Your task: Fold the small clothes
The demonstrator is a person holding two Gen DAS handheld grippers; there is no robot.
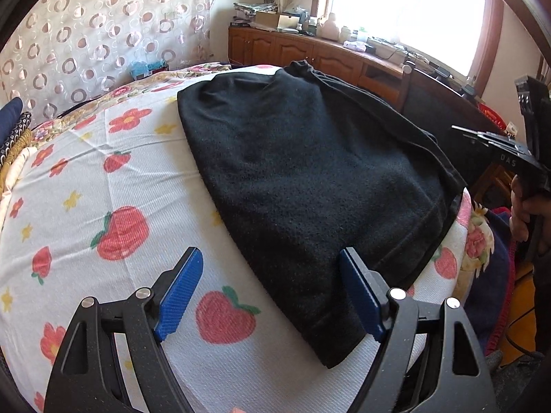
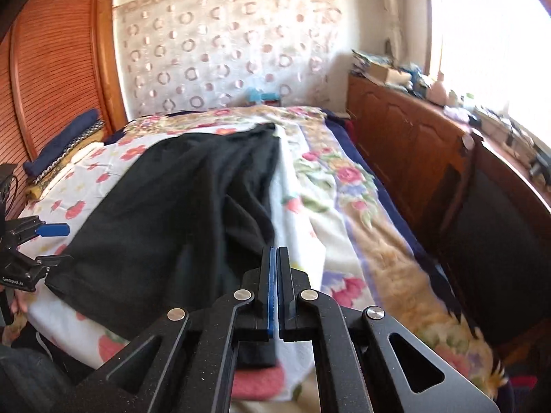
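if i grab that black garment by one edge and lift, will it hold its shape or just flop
Probably flop: the black garment lies limp on the strawberry sheet, with soft creases bunched near its far end. Its surface looks fuzzy and matte, so it likely grips the pads rather than slipping. It looks fairly thick, so a lifted edge may drag the rest along the sheet.

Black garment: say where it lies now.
The black garment lies spread on the strawberry sheet in both views, near the bed's window-side edge.
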